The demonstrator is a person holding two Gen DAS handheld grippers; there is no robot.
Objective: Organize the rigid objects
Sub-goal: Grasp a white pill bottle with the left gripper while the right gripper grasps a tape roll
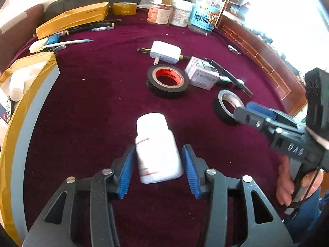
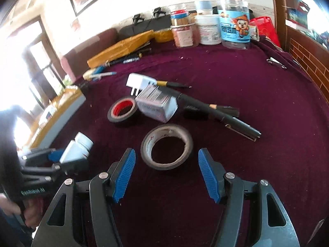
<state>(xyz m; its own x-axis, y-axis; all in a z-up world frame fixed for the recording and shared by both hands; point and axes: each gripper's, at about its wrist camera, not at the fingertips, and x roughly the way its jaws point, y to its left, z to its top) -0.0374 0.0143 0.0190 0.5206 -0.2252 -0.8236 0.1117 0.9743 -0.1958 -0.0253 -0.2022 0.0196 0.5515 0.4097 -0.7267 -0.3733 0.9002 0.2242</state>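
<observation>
A white pill bottle [image 1: 156, 150] sits between the blue pads of my left gripper [image 1: 158, 154], which is shut on it above the maroon cloth; it also shows in the right wrist view [image 2: 76, 147]. My right gripper [image 2: 166, 161] is open, its fingers either side of a grey tape roll [image 2: 167, 146] lying flat; in the left wrist view my right gripper [image 1: 242, 113] reaches that roll [image 1: 229, 104]. A black tape roll with red core [image 1: 167, 80], a white plug adapter [image 1: 165, 51], a small white box [image 1: 202, 75] and black pens [image 2: 218, 111] lie mid-table.
A tape-edged cardboard box [image 1: 24, 111] holding bottles stands at the left. A yellow box [image 1: 74, 18], pens [image 1: 96, 26] and a yellow tape roll [image 1: 124, 8] lie at the back left. Jars [image 1: 185, 10] stand at the back. A wooden rail [image 1: 267, 61] borders the right.
</observation>
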